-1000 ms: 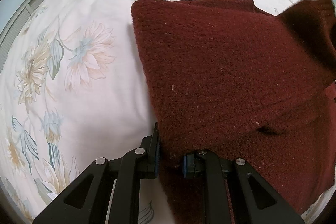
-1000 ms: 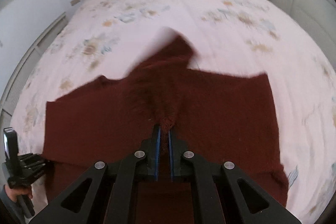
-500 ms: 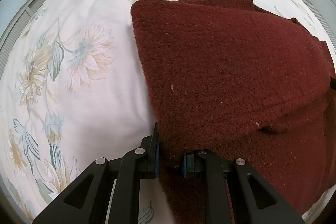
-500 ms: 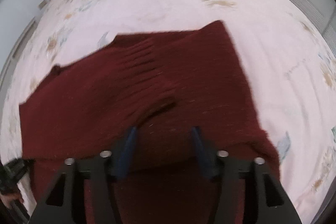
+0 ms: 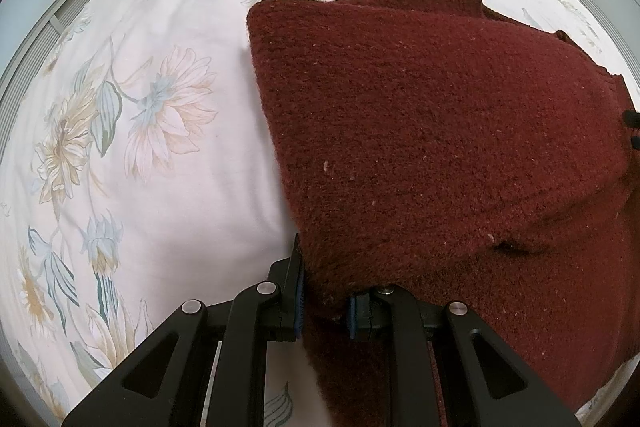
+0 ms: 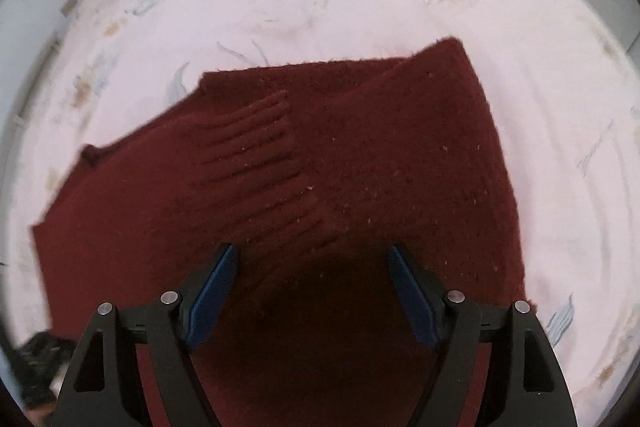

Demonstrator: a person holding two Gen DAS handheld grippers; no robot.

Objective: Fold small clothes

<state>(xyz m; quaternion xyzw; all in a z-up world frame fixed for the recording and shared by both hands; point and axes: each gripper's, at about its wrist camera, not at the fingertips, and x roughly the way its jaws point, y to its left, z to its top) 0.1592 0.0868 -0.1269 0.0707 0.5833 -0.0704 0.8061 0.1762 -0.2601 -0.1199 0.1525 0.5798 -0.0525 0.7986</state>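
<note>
Dark red knit sweater point(image 5: 440, 131) lying partly folded on the floral bed point(image 5: 168, 187), ribbed cuff point(image 6: 256, 147) laid across the body. Left hand-held gripper point(image 5: 324, 303) clenched on the near left edge of the knit. Right hand-held gripper point(image 6: 312, 287) released, jaws spread wide above the fabric. Looks soft, thick, floppy, not slippery; probably sags if lifted by one point. Best grabbed at edges or corners. No containers in view.

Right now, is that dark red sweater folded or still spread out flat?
Partly folded. The sweater has its ribbed sleeve cuff laid across the body, and a doubled layer overlaps the rest.
</note>
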